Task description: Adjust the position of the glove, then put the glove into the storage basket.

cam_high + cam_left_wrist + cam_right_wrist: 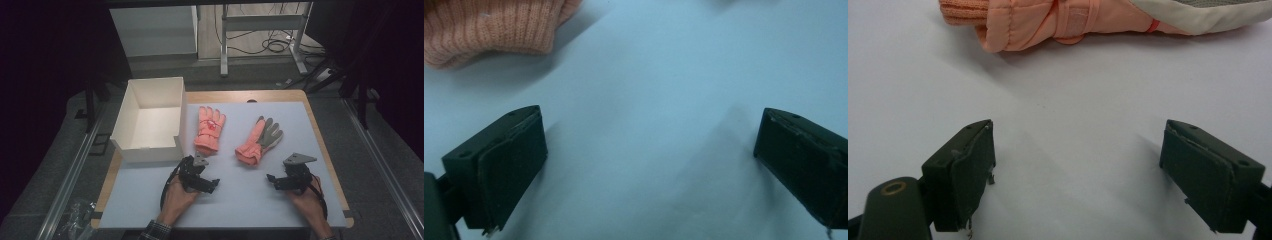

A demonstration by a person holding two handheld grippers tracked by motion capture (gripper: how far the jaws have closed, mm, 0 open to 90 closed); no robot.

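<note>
Left gripper [200, 176]: jaws spread, empty, low over the bench [150, 200], lined up on a cuff.
Right gripper [287, 180]: jaws spread, empty.
Left glove [209, 129]: flat at its 12 o'clock, cuff nearest.
Right glove [260, 140]: at 11 o'clock of right gripper, cuff towards it.
Box [150, 117]: open, 11 o'clock, likely destination.
</note>
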